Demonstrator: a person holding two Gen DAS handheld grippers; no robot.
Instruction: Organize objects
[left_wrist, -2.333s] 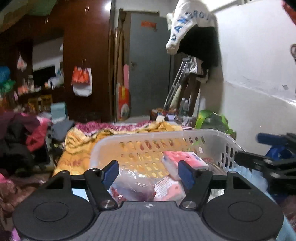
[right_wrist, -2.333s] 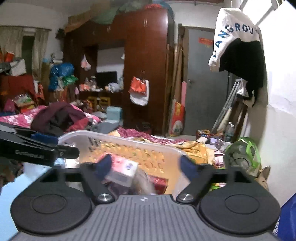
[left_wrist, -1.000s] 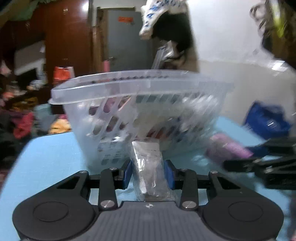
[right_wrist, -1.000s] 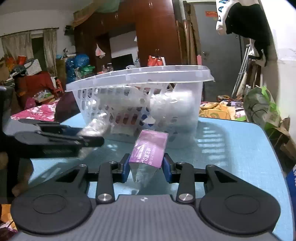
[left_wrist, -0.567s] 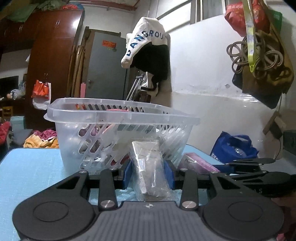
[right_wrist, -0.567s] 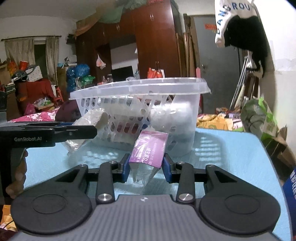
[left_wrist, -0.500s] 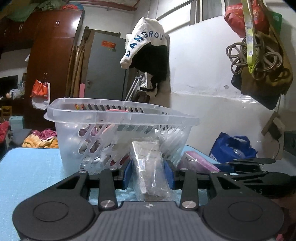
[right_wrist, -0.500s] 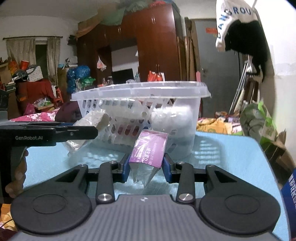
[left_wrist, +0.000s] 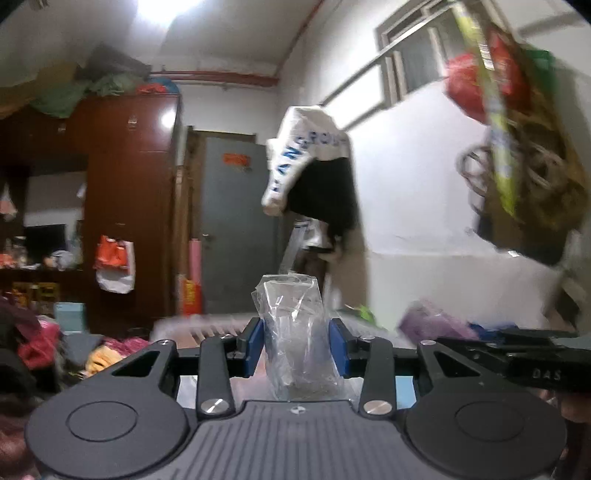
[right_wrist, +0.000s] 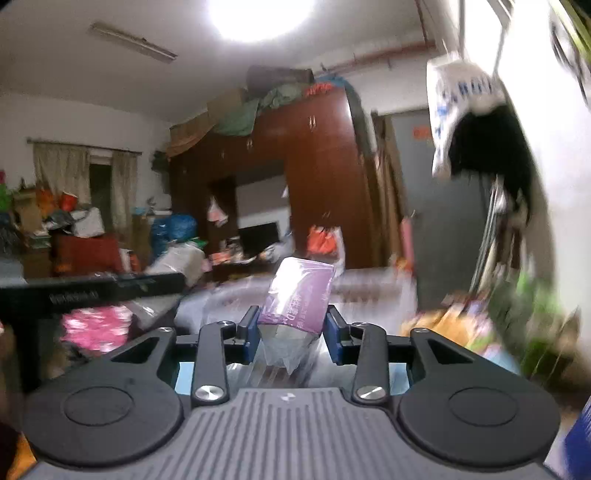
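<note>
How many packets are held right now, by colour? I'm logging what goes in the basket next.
Clear plastic packet, in the left gripper: 1
Purple packet, in the right gripper: 1
Total: 2

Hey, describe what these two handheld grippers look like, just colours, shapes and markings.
The left gripper and the right gripper look alike: black plastic bodies, blue finger pads, two round discs, silver screws, and a grey ribbed base with a small logo. White lettering runs along the side of each. No cables or sleeves show.
</note>
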